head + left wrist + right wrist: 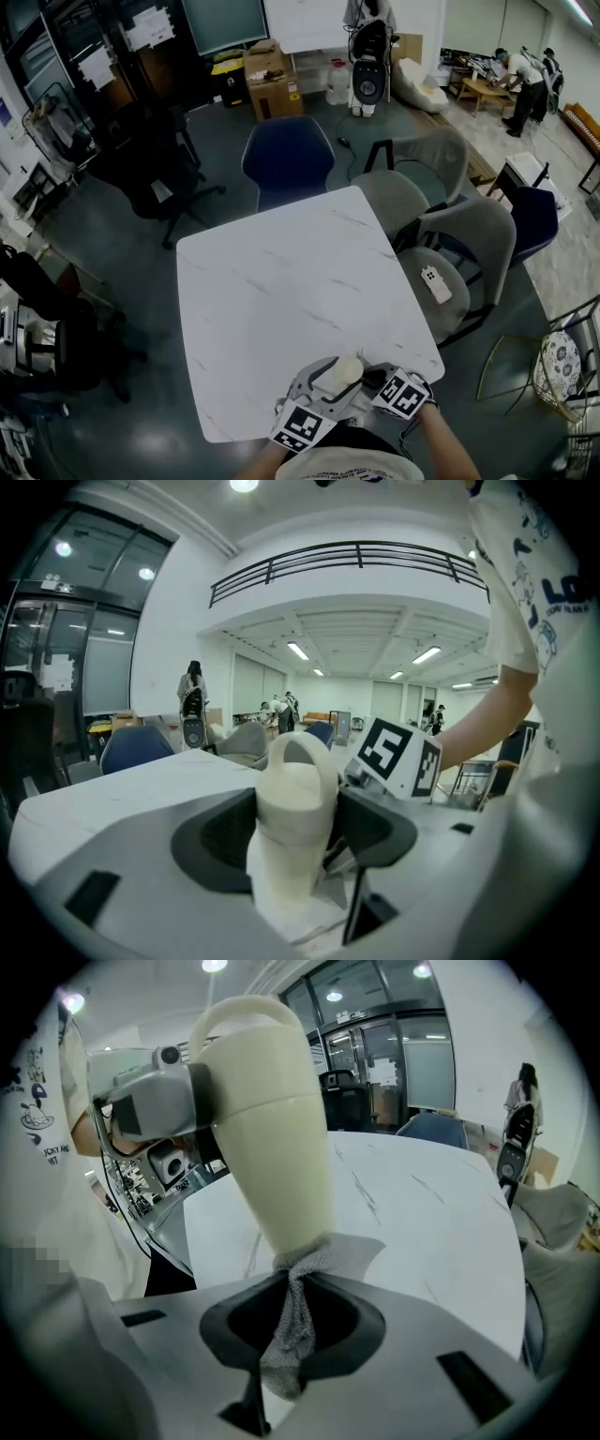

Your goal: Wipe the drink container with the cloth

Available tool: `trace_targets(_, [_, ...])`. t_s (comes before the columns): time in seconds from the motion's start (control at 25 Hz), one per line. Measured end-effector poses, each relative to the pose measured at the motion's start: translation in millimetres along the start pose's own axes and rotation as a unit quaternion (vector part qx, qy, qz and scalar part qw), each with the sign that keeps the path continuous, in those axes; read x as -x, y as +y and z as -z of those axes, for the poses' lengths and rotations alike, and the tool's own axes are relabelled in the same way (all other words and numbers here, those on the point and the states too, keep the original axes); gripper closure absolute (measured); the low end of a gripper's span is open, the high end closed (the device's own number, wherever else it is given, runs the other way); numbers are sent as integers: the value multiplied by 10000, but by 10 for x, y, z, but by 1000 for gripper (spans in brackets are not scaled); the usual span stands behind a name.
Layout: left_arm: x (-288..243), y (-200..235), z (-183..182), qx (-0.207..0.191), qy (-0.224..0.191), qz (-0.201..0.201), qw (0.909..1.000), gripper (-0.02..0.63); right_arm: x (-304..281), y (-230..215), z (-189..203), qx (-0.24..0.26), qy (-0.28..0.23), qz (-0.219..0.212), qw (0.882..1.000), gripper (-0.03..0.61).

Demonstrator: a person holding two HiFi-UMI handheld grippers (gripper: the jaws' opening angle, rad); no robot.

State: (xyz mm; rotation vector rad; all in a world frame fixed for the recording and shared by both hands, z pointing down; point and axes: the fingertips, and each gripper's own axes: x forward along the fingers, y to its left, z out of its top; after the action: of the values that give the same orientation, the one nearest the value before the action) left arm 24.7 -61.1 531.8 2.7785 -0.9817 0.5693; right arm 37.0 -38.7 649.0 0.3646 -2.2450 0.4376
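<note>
Left gripper [291,834] holds container [292,775], right gripper [292,1309] cloth [281,1365] — at table [272,281] near edge.

Near edge: your left gripper [295,822], closed on the drink container [348,369], and your right gripper [292,1321], pinching the cloth [286,1335], crowd together. The cloth touches the container's base, so there is no gap between them. Ahead: you have the table [272,300] top open to its far edge. Far edge: blue chair [287,157] just beyond. Right edge: grey chairs [450,253] stand close and block your sideways pass. Left: open floor, with the black office chair [150,178] well apart.
</note>
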Motion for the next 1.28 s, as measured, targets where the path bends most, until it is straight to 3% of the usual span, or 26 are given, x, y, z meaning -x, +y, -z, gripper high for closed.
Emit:
trace_targets(0.44, [13,1,-4,-299,-8,552,9980,339,366,12,-300,556,-156,166,9982,532])
trace_targets(0.8, [27,13,21,-590,60,1188,9911,339,588,57,-521,899,-305,124,9954,532])
trace_targets(1.0, [22,-35,36,-858,91,1724,9812,341,680,121,-556,1164,-328,-164,9925,532])
trace_targets(1.28, [19,-60,6,-1173,149,2494,9612,341,792,91,-618,1407,-263,-227,9894,532])
